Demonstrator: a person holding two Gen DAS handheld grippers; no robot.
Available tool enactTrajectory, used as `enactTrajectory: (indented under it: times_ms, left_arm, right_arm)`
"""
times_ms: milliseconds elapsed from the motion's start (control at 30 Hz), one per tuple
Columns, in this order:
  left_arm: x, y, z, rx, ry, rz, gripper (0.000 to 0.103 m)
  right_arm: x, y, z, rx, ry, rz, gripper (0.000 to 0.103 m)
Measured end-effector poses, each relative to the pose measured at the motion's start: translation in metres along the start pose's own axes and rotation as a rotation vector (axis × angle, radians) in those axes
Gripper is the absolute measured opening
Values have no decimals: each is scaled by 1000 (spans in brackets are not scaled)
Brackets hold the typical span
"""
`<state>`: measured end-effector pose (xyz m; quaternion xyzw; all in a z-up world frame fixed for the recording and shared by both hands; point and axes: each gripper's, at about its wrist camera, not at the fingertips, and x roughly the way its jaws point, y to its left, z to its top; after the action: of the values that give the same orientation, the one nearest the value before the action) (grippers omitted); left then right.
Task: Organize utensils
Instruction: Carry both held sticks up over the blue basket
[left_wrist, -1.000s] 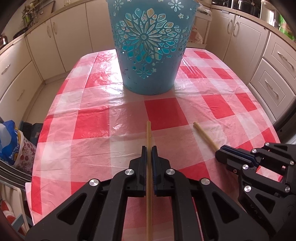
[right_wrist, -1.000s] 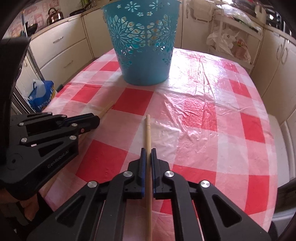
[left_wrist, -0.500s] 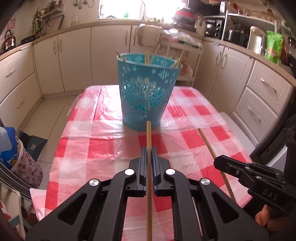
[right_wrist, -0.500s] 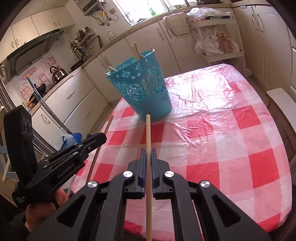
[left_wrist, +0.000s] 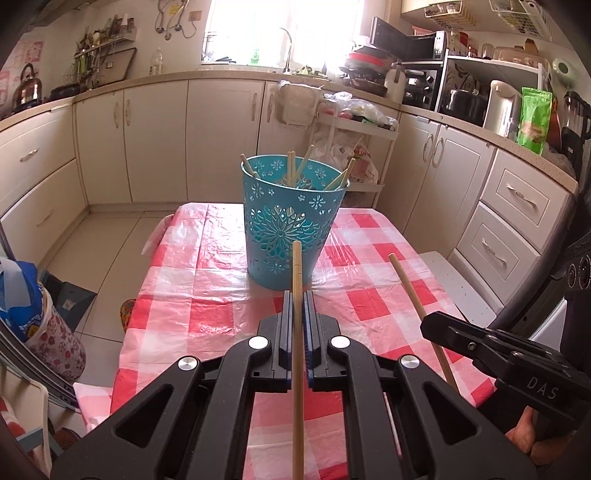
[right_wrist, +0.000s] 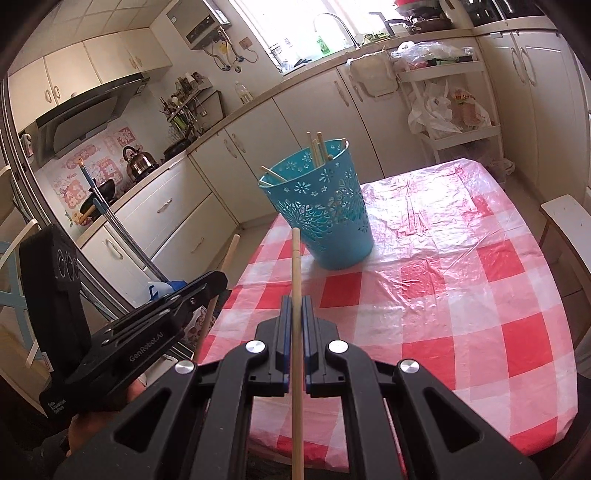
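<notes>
Two wooden chopsticks are in your grip, one per gripper, both lifted clear above the table. Your left gripper (left_wrist: 297, 295) has its jaws pressed together on the left chopstick (left_wrist: 297, 332), which runs straight forward between the pads, its tip pointing at the bucket. Your right gripper (right_wrist: 296, 301) pinches the right chopstick (right_wrist: 296, 332) the same way, the stick pointing ahead along the fingers. From the left gripper, the right one sits off to the right and near, its stick slanting up and forward. Below and ahead of both lies the red-and-white checked tablecloth (left_wrist: 207, 317). Straight ahead of the left gripper, slightly right of ahead for the right one, the blue bucket (left_wrist: 290, 229) stands upright on the cloth, with several chopsticks (left_wrist: 291, 168) leaning inside, their ends above the rim. Beyond it run cream kitchen cabinets (left_wrist: 155, 136).
</notes>
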<state>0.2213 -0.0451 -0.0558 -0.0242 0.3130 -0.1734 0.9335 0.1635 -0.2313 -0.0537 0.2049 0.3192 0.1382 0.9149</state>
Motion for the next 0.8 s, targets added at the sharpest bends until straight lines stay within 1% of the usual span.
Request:
enactTrajectory:
  times_ms: [333, 600, 800]
  left_arm:
    - [-25, 0, 7, -16, -62, -24, 5]
    - [-41, 1, 12, -29, -105, -31, 5]
    - [-56, 2, 16, -40, -152, -39, 5]
  right_arm:
    - [-24, 12, 7, -7, -67, 21, 6]
    - [-35, 17, 9, -7, -91, 33, 6]
    - [-38, 16, 9, -1, -106, 33, 6]
